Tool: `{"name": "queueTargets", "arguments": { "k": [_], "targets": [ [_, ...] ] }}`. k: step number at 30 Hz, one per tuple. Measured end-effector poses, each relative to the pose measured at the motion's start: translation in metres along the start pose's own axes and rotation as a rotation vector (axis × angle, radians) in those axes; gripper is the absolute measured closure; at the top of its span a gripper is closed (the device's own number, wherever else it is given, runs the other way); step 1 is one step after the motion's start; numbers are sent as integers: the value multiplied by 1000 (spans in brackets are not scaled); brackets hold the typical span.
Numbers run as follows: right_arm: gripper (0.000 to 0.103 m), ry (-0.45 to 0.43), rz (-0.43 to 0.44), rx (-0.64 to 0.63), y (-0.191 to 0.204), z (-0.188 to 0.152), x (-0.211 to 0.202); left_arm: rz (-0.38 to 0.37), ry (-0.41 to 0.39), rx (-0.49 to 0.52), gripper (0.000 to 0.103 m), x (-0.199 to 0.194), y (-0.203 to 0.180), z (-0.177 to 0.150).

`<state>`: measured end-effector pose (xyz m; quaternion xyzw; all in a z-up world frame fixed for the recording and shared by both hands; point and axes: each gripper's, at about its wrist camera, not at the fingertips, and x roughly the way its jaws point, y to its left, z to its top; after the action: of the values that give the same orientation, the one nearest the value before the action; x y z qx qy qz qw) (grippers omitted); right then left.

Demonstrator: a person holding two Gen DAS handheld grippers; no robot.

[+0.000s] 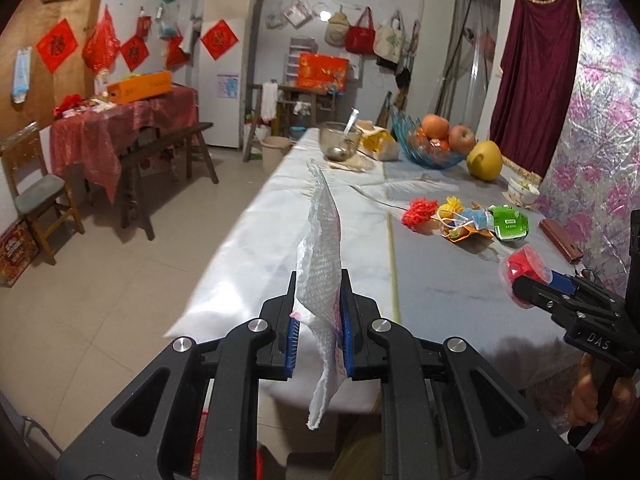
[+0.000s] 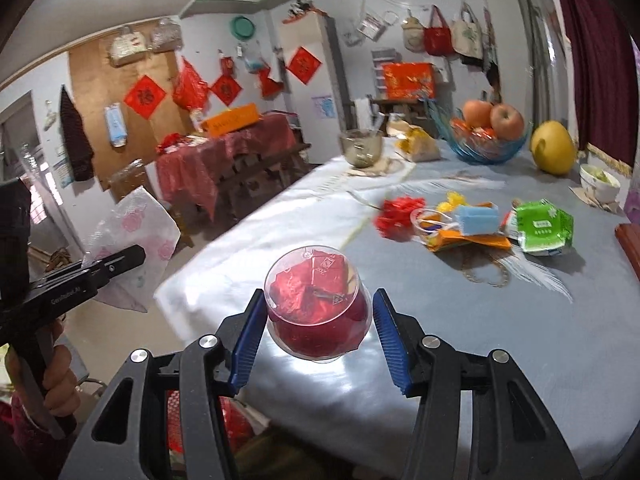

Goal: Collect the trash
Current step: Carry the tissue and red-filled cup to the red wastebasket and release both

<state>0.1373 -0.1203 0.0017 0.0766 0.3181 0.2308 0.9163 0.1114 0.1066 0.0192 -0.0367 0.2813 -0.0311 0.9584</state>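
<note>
My left gripper (image 1: pixel 318 280) is shut on a white embossed paper napkin (image 1: pixel 322 232), which stands up between its blue pads above the table's near-left edge. In the right wrist view that napkin (image 2: pixel 136 224) and the left gripper (image 2: pixel 134 256) show at the left. My right gripper (image 2: pixel 319 296) grips a clear plastic cup (image 2: pixel 316 312) stuffed with red wrapper, lifted above the grey tablecloth (image 2: pixel 520 320). The left wrist view shows that cup (image 1: pixel 524 262) at the right gripper (image 1: pixel 528 280). More litter lies beyond: a red net (image 2: pixel 400 212), a blue mask (image 2: pixel 478 218) and a green packet (image 2: pixel 540 228).
A blue fruit bowl (image 1: pixel 434 152), a yellow pomelo (image 1: pixel 486 160), a glass bowl with a spoon (image 1: pixel 340 142) and a small white bowl (image 1: pixel 524 190) stand at the far end. A brown wallet (image 1: pixel 560 240) lies by the right wall. A bench (image 1: pixel 160 160), chair (image 1: pixel 36 196) and bucket (image 1: pixel 274 152) stand on the floor.
</note>
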Motion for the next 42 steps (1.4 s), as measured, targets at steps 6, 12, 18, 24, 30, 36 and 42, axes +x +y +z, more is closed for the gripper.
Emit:
{"name": "queueTargets", "arguments": {
  "k": [6,12,18,24,30,36,42],
  "targets": [
    [49,-14,70,-61,51,-8,-22,46,-24,-40,85,-55,41,-24],
    [49,30,152,-131,111,-21,-23,99,0,-57,85,-83,79,-59],
    [49,147,220,-218,174,-43,5,117,113,-95,85,-70,121,-108],
    [49,296,245,-279,221,-72,54,91,268,-203,82,-24,170,-163],
    [49,418,243,-322,252,-96,97,137,378,-256,25,3,205,-202],
    [49,544,248,-350,278,-125,138,201,330,-332,16,-13,247,-213],
    [47,671,271,-377,307,-156,175,259,288,-397,15,-31,274,-214]
  ]
}}
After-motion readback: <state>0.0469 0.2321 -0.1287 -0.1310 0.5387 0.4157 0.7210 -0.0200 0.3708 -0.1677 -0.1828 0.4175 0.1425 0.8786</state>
